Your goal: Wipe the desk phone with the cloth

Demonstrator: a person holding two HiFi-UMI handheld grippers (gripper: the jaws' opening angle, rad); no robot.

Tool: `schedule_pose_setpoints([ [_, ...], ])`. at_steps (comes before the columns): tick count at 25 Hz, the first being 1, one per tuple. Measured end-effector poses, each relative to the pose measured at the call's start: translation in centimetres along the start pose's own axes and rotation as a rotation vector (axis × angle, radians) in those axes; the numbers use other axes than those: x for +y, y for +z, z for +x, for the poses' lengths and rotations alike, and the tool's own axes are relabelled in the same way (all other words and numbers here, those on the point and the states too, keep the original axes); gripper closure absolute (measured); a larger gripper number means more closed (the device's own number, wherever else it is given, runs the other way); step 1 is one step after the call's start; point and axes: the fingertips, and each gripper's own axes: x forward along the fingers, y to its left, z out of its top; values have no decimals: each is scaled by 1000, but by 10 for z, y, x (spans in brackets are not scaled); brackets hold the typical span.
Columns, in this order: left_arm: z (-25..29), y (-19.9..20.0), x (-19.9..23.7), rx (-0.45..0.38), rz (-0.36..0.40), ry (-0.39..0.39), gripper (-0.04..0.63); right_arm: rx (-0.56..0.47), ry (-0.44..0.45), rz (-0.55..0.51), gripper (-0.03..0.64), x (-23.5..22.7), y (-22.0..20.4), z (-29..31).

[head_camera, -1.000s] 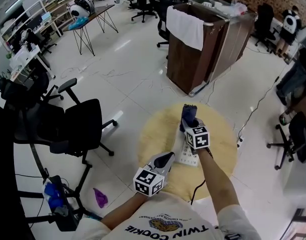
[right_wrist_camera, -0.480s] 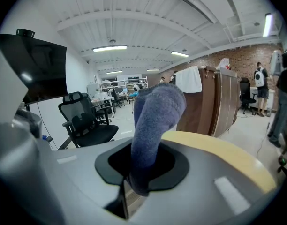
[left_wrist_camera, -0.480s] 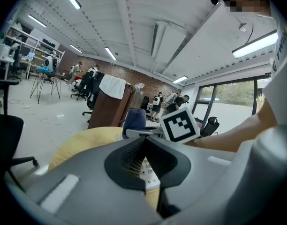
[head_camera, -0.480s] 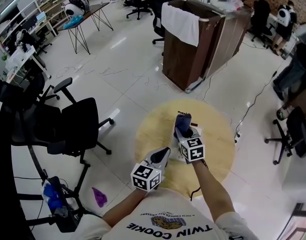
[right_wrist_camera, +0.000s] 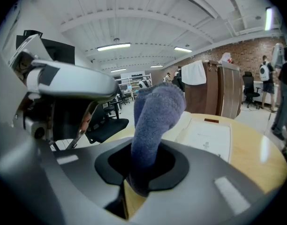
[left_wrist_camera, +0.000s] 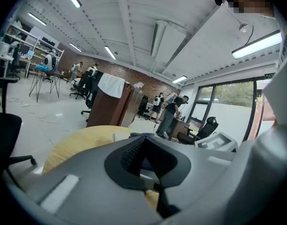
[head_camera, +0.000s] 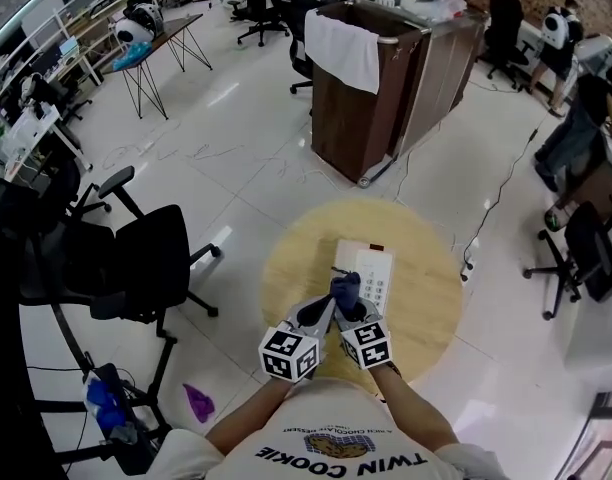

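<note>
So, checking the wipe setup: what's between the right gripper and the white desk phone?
Only the blue fuzzy cloth, clamped by the right gripper and sticking out toward the white desk phone; the right gripper view shows it best.

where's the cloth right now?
Head view, lower centre: the cloth is clamped in the right gripper by the desk phone's near end, with the left gripper close beside it.

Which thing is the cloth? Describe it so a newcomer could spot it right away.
Find the round wooden table in the middle of the room. At its near edge, just before the white desk phone, the right gripper pinches the cloth, the only soft, fuzzy blue-grey thing there.
</note>
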Motion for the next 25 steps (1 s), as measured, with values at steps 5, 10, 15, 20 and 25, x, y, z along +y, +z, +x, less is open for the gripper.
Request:
schedule_pose_setpoints([
  [5, 1, -1, -3, 4, 0, -2, 604, 44, 12, 17, 551, 13, -30, -9],
  [10, 2, -3, -8, 6, 3, -3, 604, 7, -14, 35, 551, -1, -16, -18],
  [15, -3, -4, -3, -1, 0, 11, 604, -107, -85, 38, 551, -50, 36, -23],
  [20, -3, -1, 0, -3, 2, 25, 604, -135, -147, -15, 551, -104, 79, -14],
  [25, -11, -2, 7, -3, -13, 55, 604, -112, -161, -23, 551, -129, 87, 4],
])
